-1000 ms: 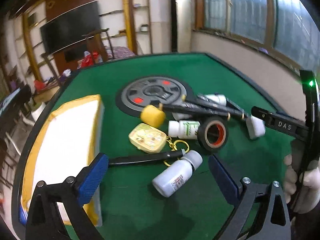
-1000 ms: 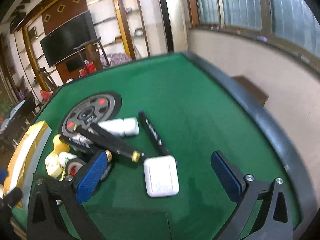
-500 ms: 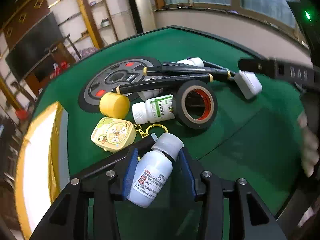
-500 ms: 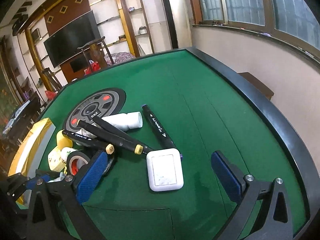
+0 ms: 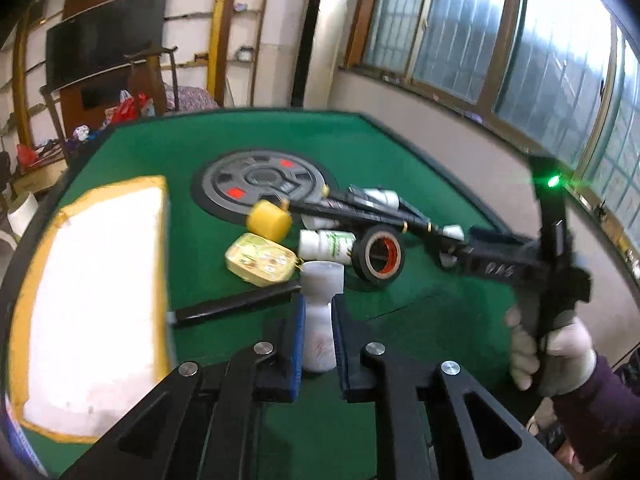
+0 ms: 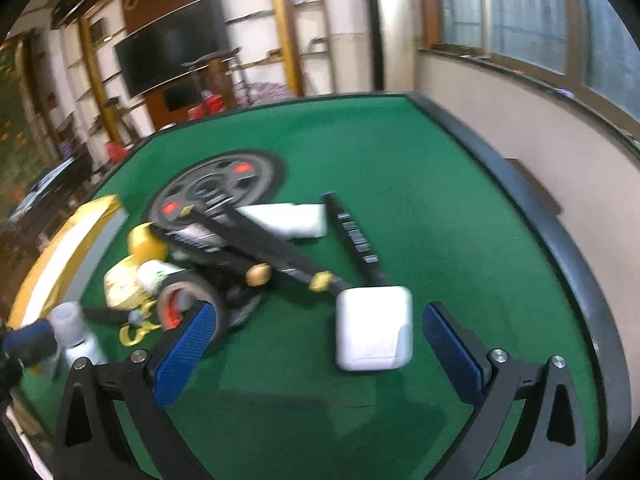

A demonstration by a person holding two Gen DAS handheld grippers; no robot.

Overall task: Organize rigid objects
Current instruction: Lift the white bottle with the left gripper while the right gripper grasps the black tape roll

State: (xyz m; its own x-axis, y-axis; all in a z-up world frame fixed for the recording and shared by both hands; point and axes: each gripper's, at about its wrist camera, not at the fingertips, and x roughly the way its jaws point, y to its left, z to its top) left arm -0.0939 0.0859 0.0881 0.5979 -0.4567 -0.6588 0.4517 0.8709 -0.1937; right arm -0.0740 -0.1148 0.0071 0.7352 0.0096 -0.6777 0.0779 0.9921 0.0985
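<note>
Since the earlier frames, the white bottle (image 5: pixel 319 320) is no longer lying loose on the green felt table (image 5: pixel 168 148); it is being pinched between the blue pads of the left gripper (image 5: pixel 318 340), whose jaws, spread wide a second ago, are now pressed onto its body. The bottle is being held cap forward and lifted off the felt, just in front of the black pen (image 5: pixel 236 304) and the yellow keychain case (image 5: pixel 260 260). Red print on its label is being blurred past reading.

Little writing is being made out elsewhere. White letters on the right gripper's arm (image 5: pixel 496 258) are being seen upside down and smeared. White lettering along a black marker (image 6: pixel 354 236) is visible but not legible, and green print is showing on the smaller white bottle (image 5: pixel 326 242) lying beside the black tape roll (image 5: pixel 380 254).

The right gripper (image 6: pixel 316 344) is being held with its blue pads spread wide and nothing gripped; the white earbud case (image 6: pixel 374 328) is lying on the felt between them, untouched. In the left view, its handle is being grasped by a gloved hand (image 5: pixel 548 356), tilted downward toward the pile. The white tray (image 5: pixel 96 292) with its yellow rim is sitting at the table's left edge.
</note>
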